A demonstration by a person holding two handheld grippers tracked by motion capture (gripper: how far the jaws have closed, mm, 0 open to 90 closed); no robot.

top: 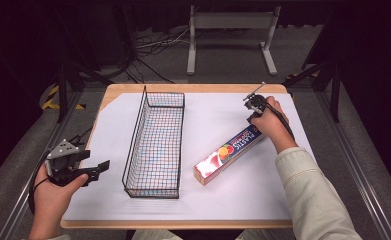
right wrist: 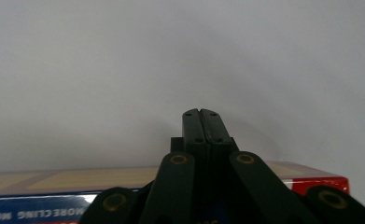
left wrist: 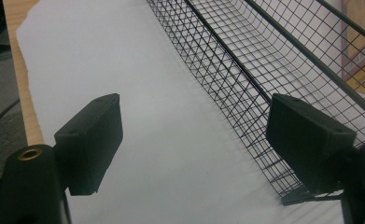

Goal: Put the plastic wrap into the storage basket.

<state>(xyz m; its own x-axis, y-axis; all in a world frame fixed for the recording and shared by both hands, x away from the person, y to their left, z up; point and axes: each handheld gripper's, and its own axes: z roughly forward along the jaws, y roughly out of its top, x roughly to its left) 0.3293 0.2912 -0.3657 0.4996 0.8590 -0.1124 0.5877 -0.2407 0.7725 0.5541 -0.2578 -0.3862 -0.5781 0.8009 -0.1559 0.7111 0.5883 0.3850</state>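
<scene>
Plastic-wrap carton (top: 228, 153), long and red-and-blue, lay diagonally on the white surface (top: 218, 200) beside the black wire basket (top: 155, 145), its far end right under the closed right claw (top: 253, 107), left claw (top: 101, 168) open, idle.

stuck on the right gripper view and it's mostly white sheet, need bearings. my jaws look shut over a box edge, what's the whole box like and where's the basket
Observer: It's a long plastic-wrap carton lying diagonally; the right gripper is at its far end.
Operator: basket?
Observer: The black wire mesh basket stands beside the carton, toward the table's left, apart from it.
Operator: other hand?
Observer: The left gripper is on the basket's other side, jaws open, nothing between them.
</scene>
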